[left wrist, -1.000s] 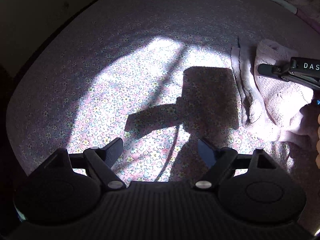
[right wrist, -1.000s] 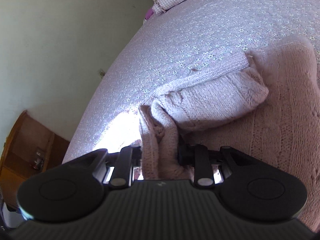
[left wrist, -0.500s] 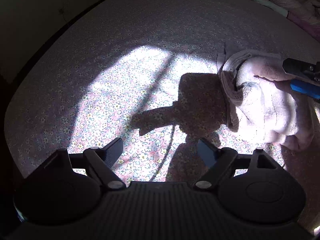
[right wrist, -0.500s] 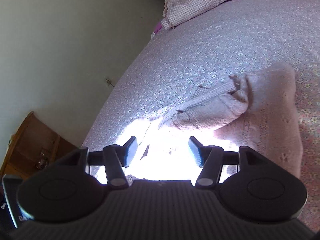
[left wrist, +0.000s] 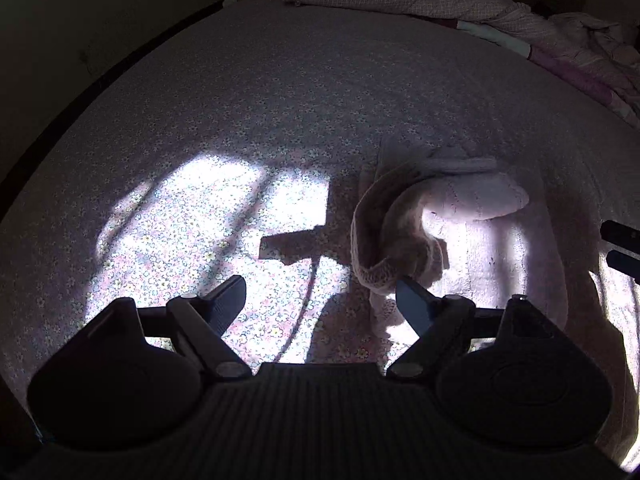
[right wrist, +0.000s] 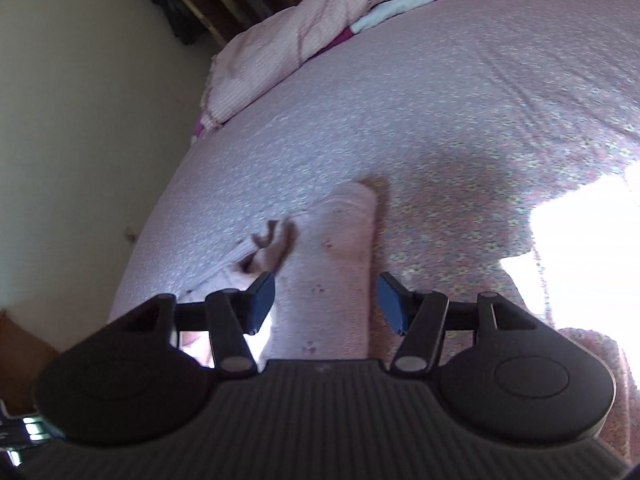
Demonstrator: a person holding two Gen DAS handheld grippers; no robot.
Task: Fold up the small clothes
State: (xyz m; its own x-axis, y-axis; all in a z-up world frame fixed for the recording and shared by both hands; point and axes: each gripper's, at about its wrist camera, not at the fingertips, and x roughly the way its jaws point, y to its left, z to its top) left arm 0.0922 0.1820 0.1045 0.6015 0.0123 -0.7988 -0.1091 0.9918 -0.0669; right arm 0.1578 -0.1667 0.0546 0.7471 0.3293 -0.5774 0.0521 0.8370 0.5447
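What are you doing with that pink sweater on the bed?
A person is folding a small pink sweater on the flowery bed with two hand-held grippers. One sleeve already lies folded across it. The right gripper is open over the sweater, holding nothing. The left gripper is open too, beside the sweater's bunched edge.

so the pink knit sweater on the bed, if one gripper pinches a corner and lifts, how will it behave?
Likely floppy: the pink knit sweater lies slumped, its sleeve curled in soft folds. Probably unfolds when lifted, since nothing pins the layers. Its knit likely grips the floral bedsheet, so pushing may bunch it.
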